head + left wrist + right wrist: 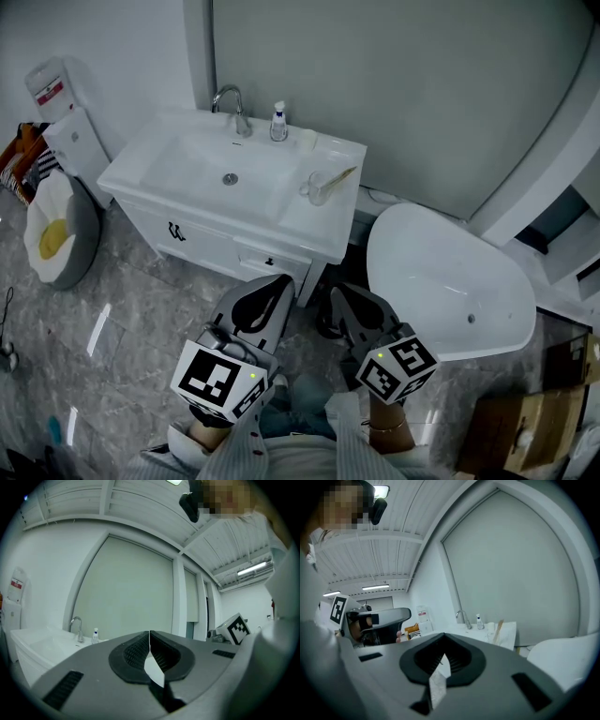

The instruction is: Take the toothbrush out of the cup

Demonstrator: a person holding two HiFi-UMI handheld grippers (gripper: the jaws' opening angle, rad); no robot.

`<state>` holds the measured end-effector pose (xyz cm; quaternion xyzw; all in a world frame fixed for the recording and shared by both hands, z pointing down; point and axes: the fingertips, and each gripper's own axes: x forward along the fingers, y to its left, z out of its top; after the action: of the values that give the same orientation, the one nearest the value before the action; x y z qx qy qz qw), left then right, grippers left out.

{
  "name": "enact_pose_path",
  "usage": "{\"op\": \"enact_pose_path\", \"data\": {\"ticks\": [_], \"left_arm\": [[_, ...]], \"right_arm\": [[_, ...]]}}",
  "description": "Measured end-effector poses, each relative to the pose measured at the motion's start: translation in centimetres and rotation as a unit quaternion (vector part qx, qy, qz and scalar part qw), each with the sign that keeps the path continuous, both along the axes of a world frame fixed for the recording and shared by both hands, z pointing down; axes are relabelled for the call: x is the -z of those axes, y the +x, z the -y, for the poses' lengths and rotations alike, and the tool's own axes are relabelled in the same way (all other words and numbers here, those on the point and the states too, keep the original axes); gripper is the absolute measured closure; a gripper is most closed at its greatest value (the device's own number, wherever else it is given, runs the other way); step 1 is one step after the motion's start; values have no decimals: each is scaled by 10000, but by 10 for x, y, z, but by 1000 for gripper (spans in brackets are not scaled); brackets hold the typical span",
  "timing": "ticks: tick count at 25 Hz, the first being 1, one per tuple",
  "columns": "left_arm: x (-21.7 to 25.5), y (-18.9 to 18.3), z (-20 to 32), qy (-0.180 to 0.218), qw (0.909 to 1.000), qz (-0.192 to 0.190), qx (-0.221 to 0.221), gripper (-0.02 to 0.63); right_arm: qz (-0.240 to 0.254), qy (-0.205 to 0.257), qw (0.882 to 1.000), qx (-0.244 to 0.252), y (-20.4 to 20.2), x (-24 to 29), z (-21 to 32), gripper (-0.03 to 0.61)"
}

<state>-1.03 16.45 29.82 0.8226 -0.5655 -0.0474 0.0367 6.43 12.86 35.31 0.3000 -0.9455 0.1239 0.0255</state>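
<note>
A clear cup (317, 187) stands on the right side of the white vanity top (323, 234), with a wooden-handled toothbrush (338, 176) leaning out of it to the right. In the right gripper view the cup (494, 637) and toothbrush (499, 628) show far ahead, right of centre. My left gripper (280, 280) and right gripper (340, 293) hover side by side over the floor in front of the vanity, well short of the cup. Both are shut with nothing between the jaws, as the left gripper (149, 633) and right gripper (443, 635) show in their own views.
A basin (217, 167) with a faucet (232, 101) and a small bottle (278, 123) fills the vanity's left and back. A white bathtub (455, 281) lies to the right, a grey cushion (58, 230) to the left, a cardboard box (520, 436) at the lower right.
</note>
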Motion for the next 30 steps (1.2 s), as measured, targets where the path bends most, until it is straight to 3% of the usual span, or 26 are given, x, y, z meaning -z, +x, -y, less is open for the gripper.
{"op": "enact_pose_path", "data": {"ticks": [14, 30], "left_arm": [[-16, -30, 44, -156, 9998, -100, 102, 594], [-3, -68, 184, -184, 9995, 26, 238, 594]], "right_arm": [[-43, -269, 9996, -110, -15, -20, 54, 567], [65, -345, 9993, 83, -60, -11, 196, 567]]}}
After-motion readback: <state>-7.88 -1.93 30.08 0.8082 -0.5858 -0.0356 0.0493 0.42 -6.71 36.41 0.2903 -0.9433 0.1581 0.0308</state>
